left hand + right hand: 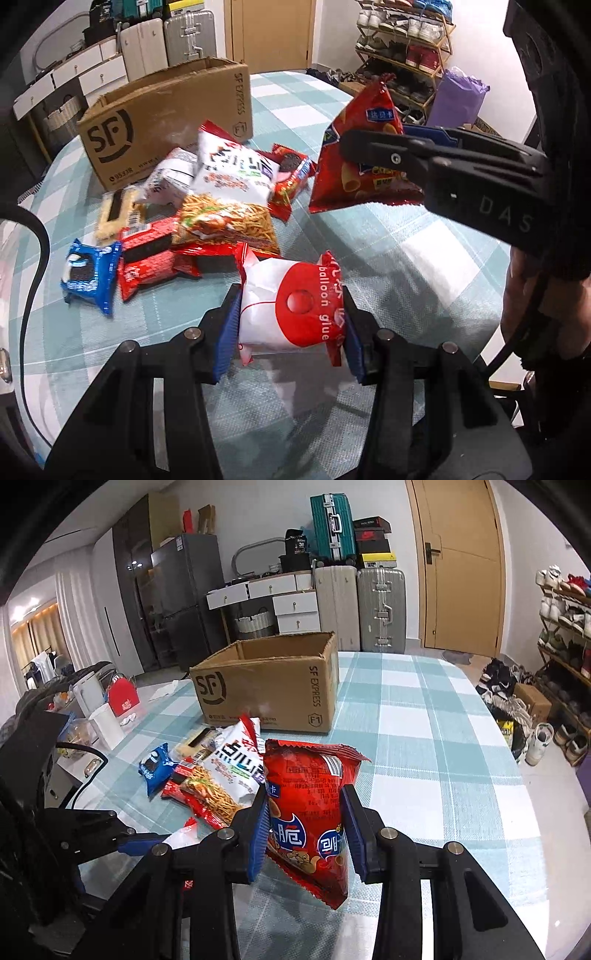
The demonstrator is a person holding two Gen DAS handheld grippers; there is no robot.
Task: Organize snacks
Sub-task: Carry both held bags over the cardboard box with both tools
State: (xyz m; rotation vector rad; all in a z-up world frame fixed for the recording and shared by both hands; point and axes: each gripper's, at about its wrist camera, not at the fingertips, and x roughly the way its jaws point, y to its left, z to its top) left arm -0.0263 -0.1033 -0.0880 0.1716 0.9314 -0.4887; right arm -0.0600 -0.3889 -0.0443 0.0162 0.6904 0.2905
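The left hand-held gripper (291,328) is clamped on a white and red packet (291,306) with the words "balloon glue"; both blue pads (227,332) press on its sides, and the packet is lifted above the checked tabletop (424,258). The right hand-held gripper (306,830) is clamped on a red chip bag (310,812), which stands nearly upright between its pads and hangs clear of the tabletop. In the left wrist view this red chip bag appears at about 2 o'clock from the white and red packet, with the right hand-held gripper coming in from the right edge. The other snacks lie in a loose pile on the tabletop at about 10 o'clock from the left hand-held gripper: a blue cookie pack (88,277) at the near left end, a red cookie pack (147,258) just beside it, a noodle snack bag (225,221) in the middle, and a white bag with big dark letters (236,170) leaning over it. Some of these overlap each other. Behind the pile, at about 11 o'clock, an open cardboard box (166,122) marked "SF" stands on the tabletop; I cannot tell what is inside it. A shoe rack (402,48) stands at about 1 o'clock, behind the tabletop
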